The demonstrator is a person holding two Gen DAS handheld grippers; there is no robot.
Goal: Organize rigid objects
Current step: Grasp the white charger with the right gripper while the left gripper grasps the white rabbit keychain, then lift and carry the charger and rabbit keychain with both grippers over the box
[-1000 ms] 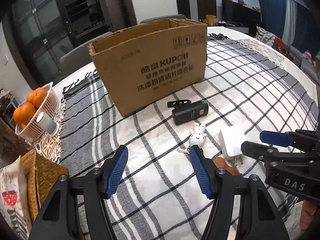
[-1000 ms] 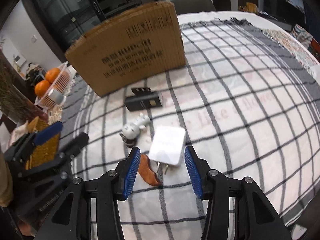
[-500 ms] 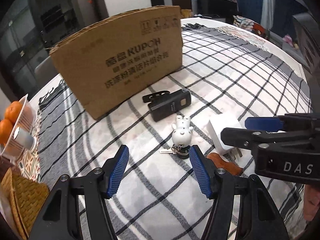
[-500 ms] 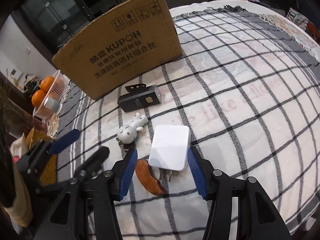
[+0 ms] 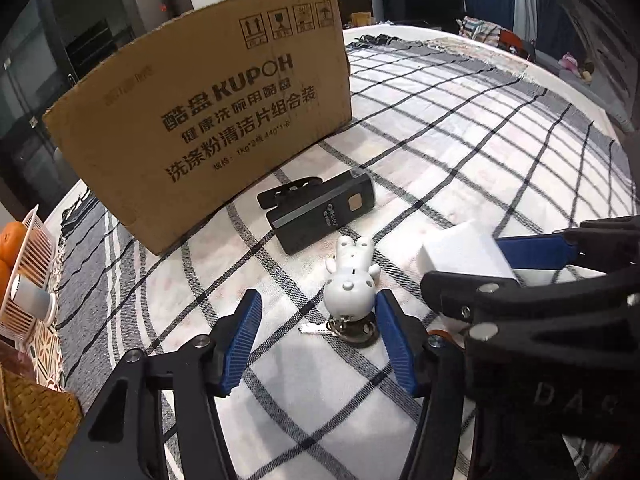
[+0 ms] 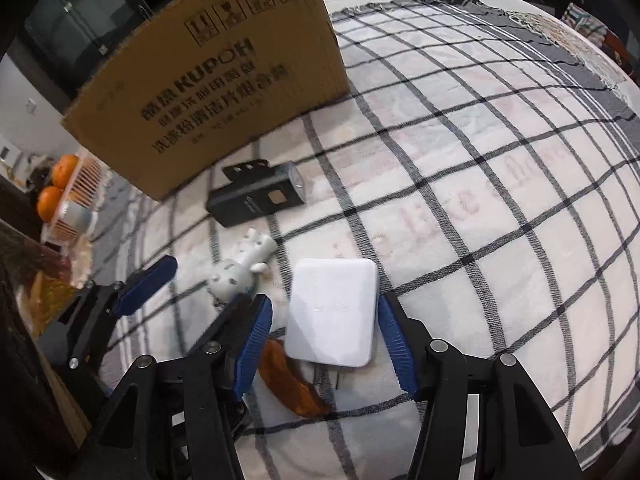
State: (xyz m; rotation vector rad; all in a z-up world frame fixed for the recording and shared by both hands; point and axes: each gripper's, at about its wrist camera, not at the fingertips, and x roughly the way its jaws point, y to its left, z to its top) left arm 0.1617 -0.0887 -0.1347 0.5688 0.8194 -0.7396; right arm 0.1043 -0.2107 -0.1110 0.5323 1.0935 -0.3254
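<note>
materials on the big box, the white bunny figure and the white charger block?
Box: brown corrugated cardboard, matte; raw cut top edge, printed black text.
Bunny figure: looks like hard moulded plastic, smooth with a slight sheen; could be glazed ceramic. Metal key and ring at its base.
Charger block: white plastic shell, smooth satin finish, rounded corners.

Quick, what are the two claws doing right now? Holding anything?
Left claw: open, closing in around the white toy keychain, not gripping it.
Right claw: open, just widened around the white charger, not gripping it.
</note>
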